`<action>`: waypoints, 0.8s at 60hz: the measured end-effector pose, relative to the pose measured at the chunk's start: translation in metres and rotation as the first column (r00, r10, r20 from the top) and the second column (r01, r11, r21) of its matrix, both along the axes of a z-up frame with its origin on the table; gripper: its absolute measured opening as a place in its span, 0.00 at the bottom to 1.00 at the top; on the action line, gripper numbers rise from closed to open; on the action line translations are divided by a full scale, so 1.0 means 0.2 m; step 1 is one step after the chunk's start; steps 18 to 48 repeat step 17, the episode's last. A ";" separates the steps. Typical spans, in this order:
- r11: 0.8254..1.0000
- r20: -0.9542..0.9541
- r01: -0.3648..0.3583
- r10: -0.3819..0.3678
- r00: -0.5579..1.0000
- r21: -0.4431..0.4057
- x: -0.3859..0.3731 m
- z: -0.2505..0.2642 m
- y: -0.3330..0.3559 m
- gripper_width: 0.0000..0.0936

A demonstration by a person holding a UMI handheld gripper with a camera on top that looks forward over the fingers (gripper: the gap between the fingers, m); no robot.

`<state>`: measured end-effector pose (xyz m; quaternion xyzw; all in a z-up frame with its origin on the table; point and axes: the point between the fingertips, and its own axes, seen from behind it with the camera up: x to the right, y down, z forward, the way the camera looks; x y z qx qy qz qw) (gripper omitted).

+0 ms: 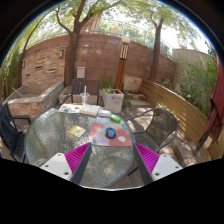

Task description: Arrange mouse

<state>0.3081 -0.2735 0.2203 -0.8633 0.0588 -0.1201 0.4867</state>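
Observation:
A round glass table (60,140) stands on a patio. On it, just beyond my fingers, lies a reddish mouse mat (118,138) with a small dark blue mouse (110,131) on top. My gripper (112,160) hovers above the near part of the table, open, with its magenta pads wide apart and nothing between them. The left pad (78,156) and the right pad (147,157) flank bare glass short of the mat.
A green object (116,119) and a yellow item (76,131) lie on the table, with a white box (82,110) farther back. Metal chairs (160,128) stand around it. A brick wall (100,60), a planter (113,99) and a wooden fence (185,110) lie behind.

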 end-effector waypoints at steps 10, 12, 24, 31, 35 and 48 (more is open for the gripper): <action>1.000 -0.004 -0.011 0.011 1.000 0.011 -0.06 0.03 -0.16 0.91; 1.000 0.002 -0.006 0.006 1.000 0.014 -0.06 0.05 -0.17 0.91; 1.000 0.006 0.001 -0.001 1.000 0.017 -0.05 0.07 -0.20 0.91; 1.000 0.006 0.001 -0.001 1.000 0.017 -0.05 0.07 -0.20 0.91; 1.000 0.006 0.001 -0.001 1.000 0.017 -0.05 0.07 -0.20 0.91; 1.000 0.006 0.001 -0.001 1.000 0.017 -0.05 0.07 -0.20 0.91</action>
